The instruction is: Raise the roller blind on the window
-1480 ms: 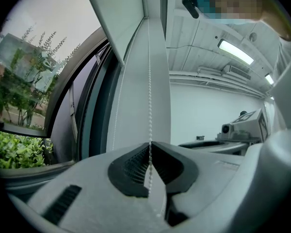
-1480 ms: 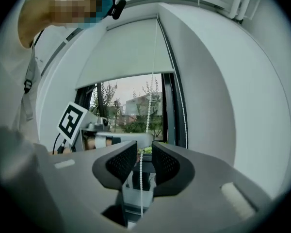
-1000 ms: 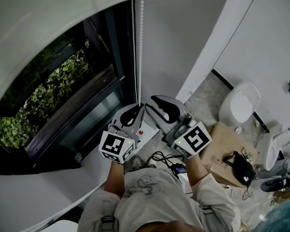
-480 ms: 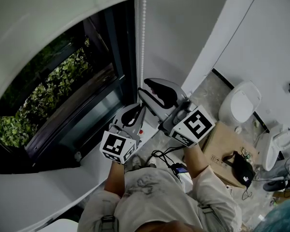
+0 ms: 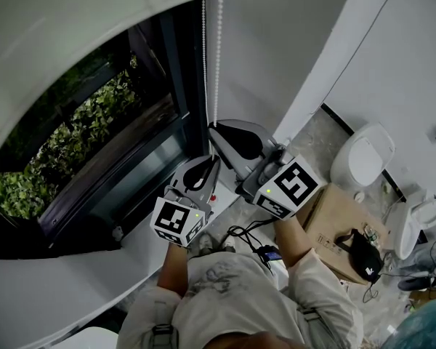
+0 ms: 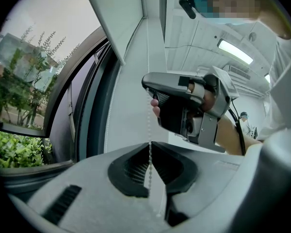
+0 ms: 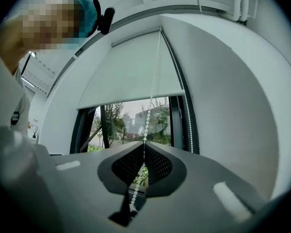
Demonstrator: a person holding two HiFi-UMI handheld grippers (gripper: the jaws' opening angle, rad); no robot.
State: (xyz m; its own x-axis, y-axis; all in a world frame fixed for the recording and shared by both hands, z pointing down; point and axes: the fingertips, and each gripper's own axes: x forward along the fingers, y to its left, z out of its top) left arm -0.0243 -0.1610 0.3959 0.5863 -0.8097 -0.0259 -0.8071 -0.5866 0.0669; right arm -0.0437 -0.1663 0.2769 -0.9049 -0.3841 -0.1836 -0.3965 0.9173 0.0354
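The white roller blind [image 5: 73, 27] covers the upper part of the dark-framed window [image 5: 94, 129]; its bead chain [image 5: 217, 49] hangs down beside the frame. My left gripper [image 5: 213, 160] is shut on the chain low down, and the beads run between its tips [image 6: 149, 142]. Just above it, my right gripper [image 5: 212, 128] is shut on the same chain. In the right gripper view the chain [image 7: 153, 91] rises from the closed tips [image 7: 144, 142] toward the blind [image 7: 131, 76]. A second strand [image 7: 188, 120] hangs free by the frame.
A white wall [image 5: 276, 42] stands right of the window, and the sill [image 5: 51, 289] runs below it. On the floor are a toilet [image 5: 360, 158], a cardboard box [image 5: 334, 217] and cables [image 5: 247, 238]. The person's legs are under the grippers.
My right gripper has risen and moved left to the chain above the left gripper, and its open jaws have closed on the beads. The left gripper has stayed in place.
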